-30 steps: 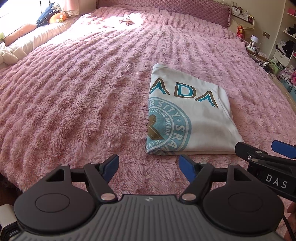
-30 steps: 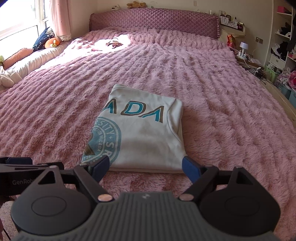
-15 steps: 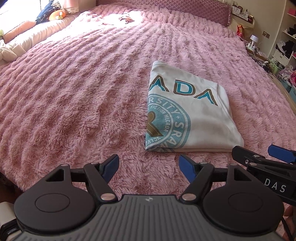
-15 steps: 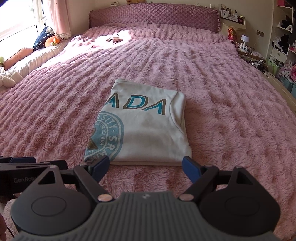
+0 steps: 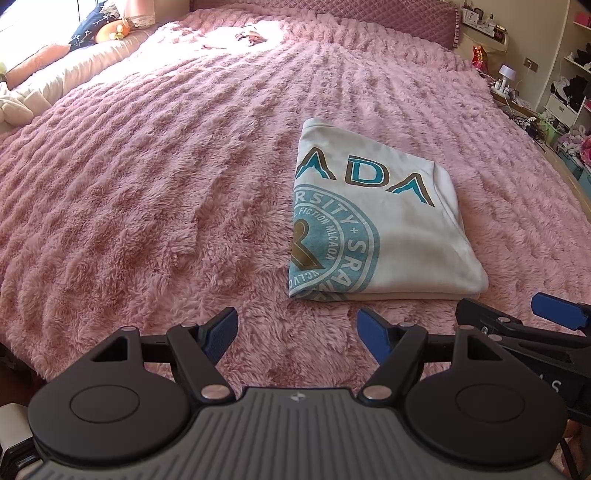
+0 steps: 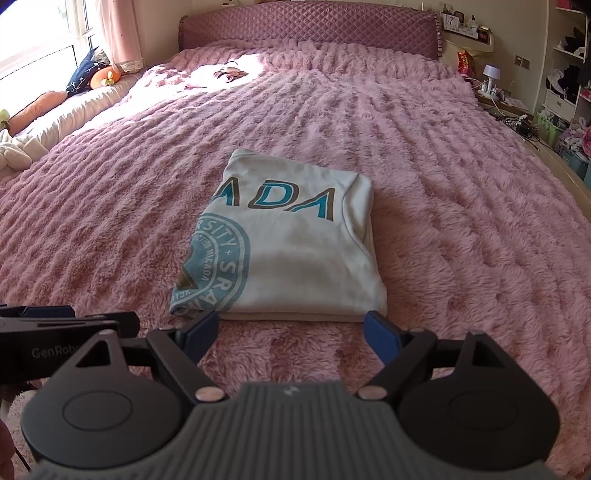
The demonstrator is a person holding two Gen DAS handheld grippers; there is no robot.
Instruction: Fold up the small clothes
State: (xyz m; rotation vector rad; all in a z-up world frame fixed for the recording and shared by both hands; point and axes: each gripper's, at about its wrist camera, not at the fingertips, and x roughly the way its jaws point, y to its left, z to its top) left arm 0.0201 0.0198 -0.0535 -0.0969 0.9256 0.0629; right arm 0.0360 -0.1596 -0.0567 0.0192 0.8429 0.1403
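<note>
Lying flat on the pink bedspread [image 6: 461, 177], the white shirt [image 6: 306, 258] is already a compact, roughly square packet — its teal lettering and round printed seal face up, and stacked layers show along the near edge. It sits around the middle of the bed, nearer the foot than the headboard [image 6: 306, 29], with fuzzy cover bare on every side of it. Judging by that shape, the folding of this piece looks finished or very nearly so; the edges line up fairly well, though the right side shows a slightly rounded, loose fold that could take a little tidying.

The right gripper [image 6: 291, 330] hovers just short of the packet's near edge, jaws spread wide and holding nothing; one blue tip lies close to the near-left corner of the cloth, but whether it touches cannot be told. The left gripper [image 5: 297, 332] hangs off to the left of the shirt over bare bedspread, likewise spread wide and empty.

No other garment waiting to be folded is plainly in reach. Something small lies in the sunlit patch [image 6: 229, 72] near the headboard — too far to identify. What remains, as a judgement, is a last smoothing or moving the packet aside.
</note>
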